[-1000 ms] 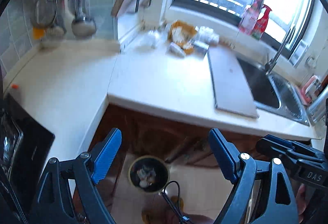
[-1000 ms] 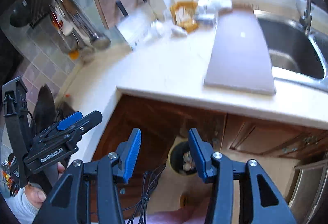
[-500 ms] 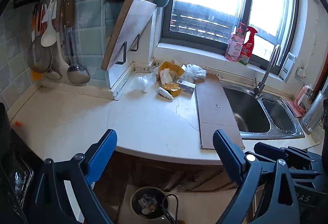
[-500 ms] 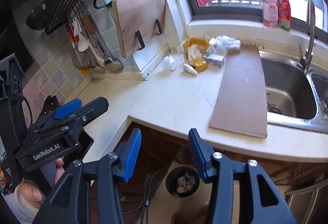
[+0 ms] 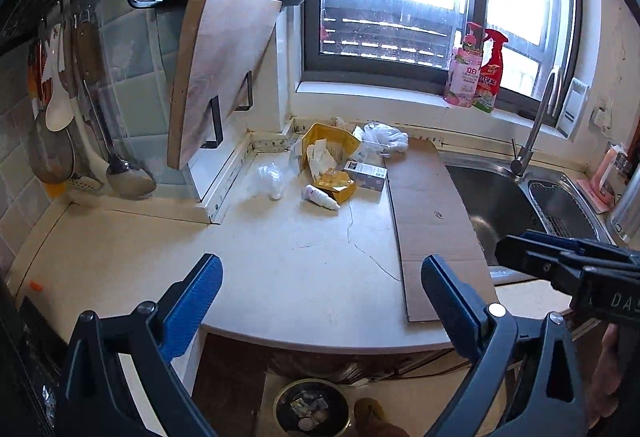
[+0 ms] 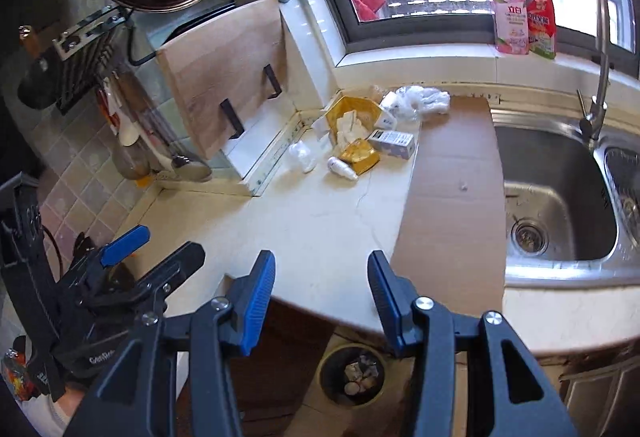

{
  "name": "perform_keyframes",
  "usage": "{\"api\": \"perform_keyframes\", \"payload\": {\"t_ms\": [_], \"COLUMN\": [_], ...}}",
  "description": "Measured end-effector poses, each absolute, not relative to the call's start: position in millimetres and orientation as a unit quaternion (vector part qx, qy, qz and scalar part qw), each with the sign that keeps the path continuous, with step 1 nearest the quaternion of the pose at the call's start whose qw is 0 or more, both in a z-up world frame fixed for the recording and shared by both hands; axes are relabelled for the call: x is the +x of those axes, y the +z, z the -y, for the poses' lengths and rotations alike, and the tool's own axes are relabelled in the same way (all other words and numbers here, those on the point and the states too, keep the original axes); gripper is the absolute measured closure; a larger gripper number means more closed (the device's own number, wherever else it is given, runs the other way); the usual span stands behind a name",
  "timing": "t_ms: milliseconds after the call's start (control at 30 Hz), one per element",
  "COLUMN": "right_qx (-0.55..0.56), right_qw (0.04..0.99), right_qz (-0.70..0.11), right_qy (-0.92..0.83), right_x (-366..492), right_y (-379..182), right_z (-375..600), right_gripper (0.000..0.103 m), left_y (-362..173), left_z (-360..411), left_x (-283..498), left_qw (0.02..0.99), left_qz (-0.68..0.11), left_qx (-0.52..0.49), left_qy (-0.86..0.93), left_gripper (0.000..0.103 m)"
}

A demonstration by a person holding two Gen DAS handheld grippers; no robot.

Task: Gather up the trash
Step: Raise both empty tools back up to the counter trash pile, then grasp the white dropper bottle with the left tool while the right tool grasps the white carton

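Both grippers hang above the near edge of the pale tabletop (image 5: 288,261), and neither one touches anything. The left gripper (image 5: 322,283) has its jaws spread wide, with nothing between the blue pads. The right gripper (image 6: 322,279) is also open, somewhat less wide, and it holds nothing. The trash lies in a small heap at the far corner of the tabletop, under the window and well apart from both grippers. In the heap there is a yellow box (image 5: 329,148) with crumpled white paper inside, a flattened yellow wrapper (image 5: 338,185) in front of it, a small white tube (image 5: 322,197) lying on its side just beside the wrapper, and a small printed carton (image 5: 365,175) to the right. A crumpled clear plastic piece (image 5: 271,177) lies a little to the left of the heap, and a white plastic bag (image 5: 384,136) sits behind it, near the wall. A long sheet of cardboard (image 5: 430,213) lies flat between the heap and the steel sink (image 6: 556,193); its edge seems to reach over the sink rim, although the fisheye view makes this hard to judge. On the floor below the tabletop edge stands a round trash bin (image 6: 352,375) that already has some scraps inside. A wooden cutting board (image 5: 222,73) leans on its rack at the left of the corner.
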State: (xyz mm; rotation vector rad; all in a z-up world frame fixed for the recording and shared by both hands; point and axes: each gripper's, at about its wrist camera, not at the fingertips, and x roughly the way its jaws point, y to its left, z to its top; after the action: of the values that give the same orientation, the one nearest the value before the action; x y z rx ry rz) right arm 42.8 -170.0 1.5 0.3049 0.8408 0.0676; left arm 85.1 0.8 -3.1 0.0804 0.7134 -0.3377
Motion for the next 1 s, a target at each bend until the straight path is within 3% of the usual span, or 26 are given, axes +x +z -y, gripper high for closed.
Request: {"api": "perform_keyframes", "payload": {"t_ms": [200,300,600,1000], "right_qx": [0.125,0.121,0.087,0.000], "right_qw": [0.893,0.888,0.858,0.845], "right_qz": [-0.430,-0.440,-0.501,-0.523], "right_qy": [0.053,0.051,0.071,0.108], "right_x": [120,166,289,355], "right_y": [-8,-21,-103,-160], "right_z": [208,230,267,255], "right_gripper": [0.054,0.047,0.046,0.046], "left_y": [-16,-34,-112,-179], "left_z": [32,47,80,87], "left_x": [159,205,311,386], "left_qw": [0.913,0.905,0.868,0.823], "left_qz": [-0.382,-0.405,-0.490,-0.561], "left_qx": [0.059,0.068,0.026,-0.082], "left_qy": [-0.132,-0.109,-0.081,-0.046], "left_gripper": [0.004,0.004,0.006,0.046]}}
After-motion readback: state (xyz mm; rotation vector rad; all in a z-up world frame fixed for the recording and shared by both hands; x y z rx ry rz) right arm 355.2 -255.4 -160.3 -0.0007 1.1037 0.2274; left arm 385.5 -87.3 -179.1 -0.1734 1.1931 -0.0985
